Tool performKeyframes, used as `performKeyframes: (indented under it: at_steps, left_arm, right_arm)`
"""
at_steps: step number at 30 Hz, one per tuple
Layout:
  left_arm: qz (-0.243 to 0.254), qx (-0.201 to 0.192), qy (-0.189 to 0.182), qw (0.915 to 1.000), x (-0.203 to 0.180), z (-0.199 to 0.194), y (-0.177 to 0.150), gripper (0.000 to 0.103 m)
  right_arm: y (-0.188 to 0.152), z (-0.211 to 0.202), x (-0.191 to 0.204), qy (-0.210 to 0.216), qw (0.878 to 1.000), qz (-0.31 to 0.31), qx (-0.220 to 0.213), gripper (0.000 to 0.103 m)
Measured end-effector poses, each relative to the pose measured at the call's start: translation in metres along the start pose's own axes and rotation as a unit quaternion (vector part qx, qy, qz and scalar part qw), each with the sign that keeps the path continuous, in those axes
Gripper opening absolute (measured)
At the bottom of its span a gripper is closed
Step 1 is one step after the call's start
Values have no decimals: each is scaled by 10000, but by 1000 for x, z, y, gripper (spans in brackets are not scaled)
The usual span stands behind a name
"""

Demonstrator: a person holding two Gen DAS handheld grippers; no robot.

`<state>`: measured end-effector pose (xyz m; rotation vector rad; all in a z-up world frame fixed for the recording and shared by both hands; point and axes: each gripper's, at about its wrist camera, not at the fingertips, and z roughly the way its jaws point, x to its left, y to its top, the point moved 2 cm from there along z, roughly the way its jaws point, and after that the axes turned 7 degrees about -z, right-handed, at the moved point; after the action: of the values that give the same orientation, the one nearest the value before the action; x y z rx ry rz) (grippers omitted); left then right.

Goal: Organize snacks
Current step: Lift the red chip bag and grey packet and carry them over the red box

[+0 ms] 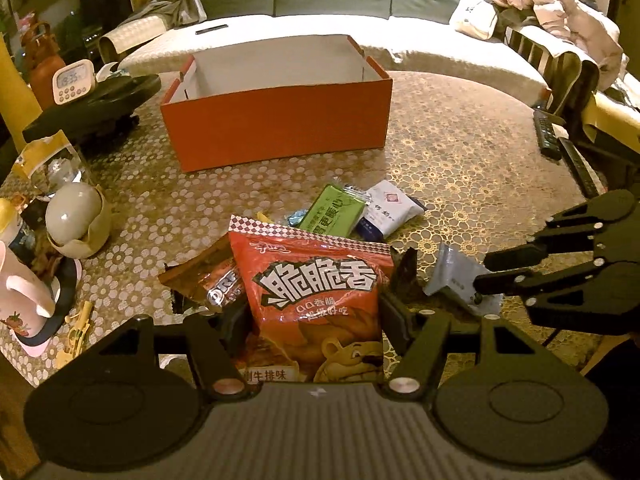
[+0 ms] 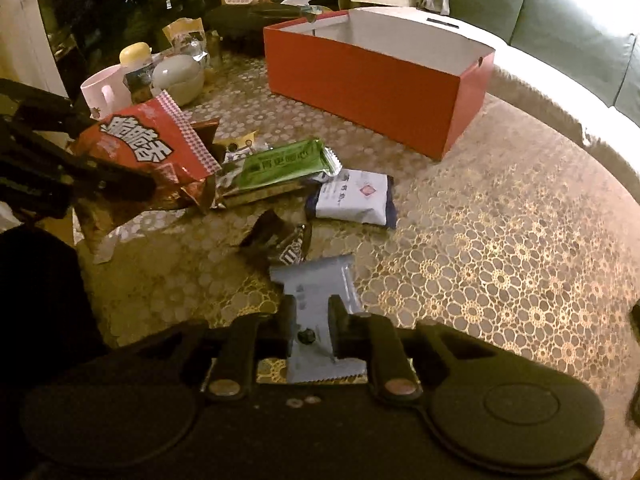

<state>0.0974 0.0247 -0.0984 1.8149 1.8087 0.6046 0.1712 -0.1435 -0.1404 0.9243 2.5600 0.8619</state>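
Observation:
My left gripper (image 1: 316, 318) is shut on a puffy red snack bag (image 1: 316, 280), which is raised a little off the table; the bag (image 2: 148, 144) also shows at the left of the right wrist view. My right gripper (image 2: 314, 320) is shut on a flat grey-blue packet (image 2: 316, 288) low over the tablecloth. An open orange box (image 1: 280, 128) with a white inside stands behind the snacks. A green packet (image 1: 332, 210), a white packet (image 1: 394, 204), a brown cookie pack (image 1: 212, 280) and a dark candy packet (image 2: 280, 240) lie on the table.
At the table's left are a pink mug (image 1: 20, 292), an egg-shaped holder (image 1: 74, 216), a white timer (image 1: 72, 80) and a black tray. Remote controls (image 1: 548, 136) lie at the right edge. A sofa with clothes stands behind the table.

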Motion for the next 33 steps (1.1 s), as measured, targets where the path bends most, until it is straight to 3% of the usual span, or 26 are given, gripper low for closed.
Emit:
performKeyframes:
  at_steps: [2, 4, 5, 6, 14, 22, 26, 33]
  left_arm:
    - [-15, 10, -16, 10000, 0, 1, 1, 66]
    - [-37, 25, -32, 10000, 1, 2, 1, 66]
    - [-46, 38, -37, 10000, 1, 3, 1, 66]
    - [-49, 52, -37, 10000, 1, 5, 1, 66]
    - [-74, 159, -18, 9998, 2, 12, -1, 66]
    - [-107, 209, -18, 9997, 5, 17, -2, 66]
    - [-122, 208, -18, 9997, 5, 17, -2, 66]
    - [-167, 178, 5, 9997, 6, 15, -2, 66]
  right_arm:
    - [0, 4, -2, 20, 10000, -1, 28, 27]
    - [1, 7, -1, 11, 9999, -91, 43, 49]
    - [1, 8, 0, 18, 9999, -143, 60, 81]
    - [1, 8, 2, 29, 9997, -225, 18, 103]
    - [2, 37, -1, 120, 9987, -414, 256, 93]
    - [1, 48, -7, 0, 9993, -273, 274, 69]
    - [1, 45, -10, -86, 9996, -171, 221, 50]
    - [1, 35, -9, -333, 9993, -15, 152, 47]
